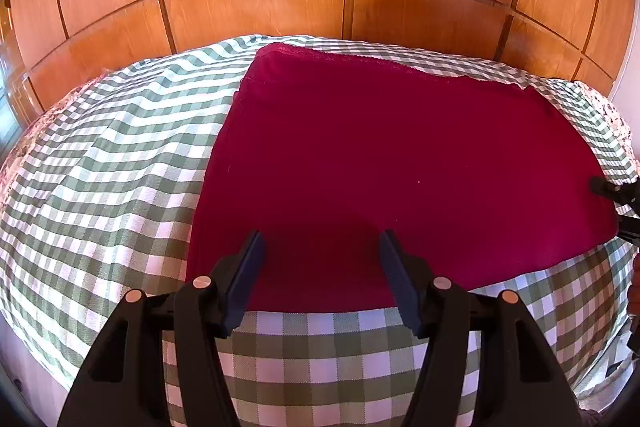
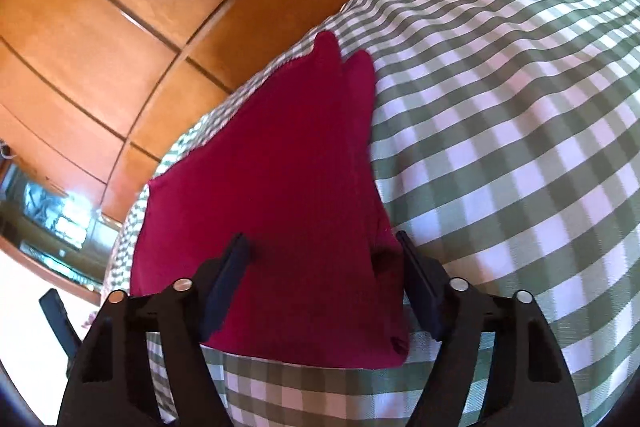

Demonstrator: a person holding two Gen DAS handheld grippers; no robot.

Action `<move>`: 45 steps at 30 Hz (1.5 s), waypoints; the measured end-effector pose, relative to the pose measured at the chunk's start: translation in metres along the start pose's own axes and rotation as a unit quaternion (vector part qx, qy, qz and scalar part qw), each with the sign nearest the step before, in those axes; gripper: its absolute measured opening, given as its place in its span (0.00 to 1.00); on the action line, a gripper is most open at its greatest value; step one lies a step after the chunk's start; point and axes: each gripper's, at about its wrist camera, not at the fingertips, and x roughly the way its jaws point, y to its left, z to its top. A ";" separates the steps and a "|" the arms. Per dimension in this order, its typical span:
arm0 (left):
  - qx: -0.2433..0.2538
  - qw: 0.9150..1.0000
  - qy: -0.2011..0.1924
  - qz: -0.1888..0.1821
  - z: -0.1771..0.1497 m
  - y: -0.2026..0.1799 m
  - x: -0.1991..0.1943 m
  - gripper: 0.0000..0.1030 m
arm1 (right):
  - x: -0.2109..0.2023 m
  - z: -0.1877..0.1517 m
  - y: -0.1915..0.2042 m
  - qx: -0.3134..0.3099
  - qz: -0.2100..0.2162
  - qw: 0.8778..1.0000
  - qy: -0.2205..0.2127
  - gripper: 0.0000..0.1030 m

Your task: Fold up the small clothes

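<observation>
A dark red garment [image 1: 380, 155] with a lace hem at its far edge lies spread flat on a green-and-white checked bedcover [image 1: 112, 167]. My left gripper [image 1: 320, 247] is open and empty, hovering over the garment's near edge. In the right wrist view the same garment [image 2: 272, 179] lies below my right gripper [image 2: 324, 247], which is open and empty over the garment's near right corner. The right gripper's fingertips [image 1: 600, 187] also show at the right edge of the left wrist view, beside the garment's right edge.
Glossy wooden wardrobe doors [image 1: 256, 7] stand close behind the bed. The checked cover [image 2: 500, 147] extends to the right of the garment. A floor area and a dark object [image 2: 56, 311] lie at the lower left of the right wrist view.
</observation>
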 end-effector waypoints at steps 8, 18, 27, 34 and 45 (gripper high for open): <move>-0.011 1.000 0.000 -0.012 0.000 0.009 -0.001 0.58 | 0.008 0.002 0.020 -0.025 -0.024 0.999 0.010 0.32; -0.049 0.998 0.008 -0.044 0.007 0.036 -0.008 0.57 | -0.017 0.019 0.078 -0.077 0.003 0.997 -0.017 0.26; -0.138 0.987 0.012 -0.083 0.012 0.101 -0.010 0.55 | 0.006 0.020 0.182 -0.164 0.069 0.984 -0.005 0.26; -0.196 0.972 0.010 -0.128 0.012 0.138 -0.008 0.55 | 0.074 -0.008 0.260 -0.218 0.104 0.969 0.050 0.26; -0.244 0.943 0.034 -0.224 0.029 0.151 0.008 0.57 | 0.112 -0.076 0.293 -0.348 0.060 0.932 0.082 0.33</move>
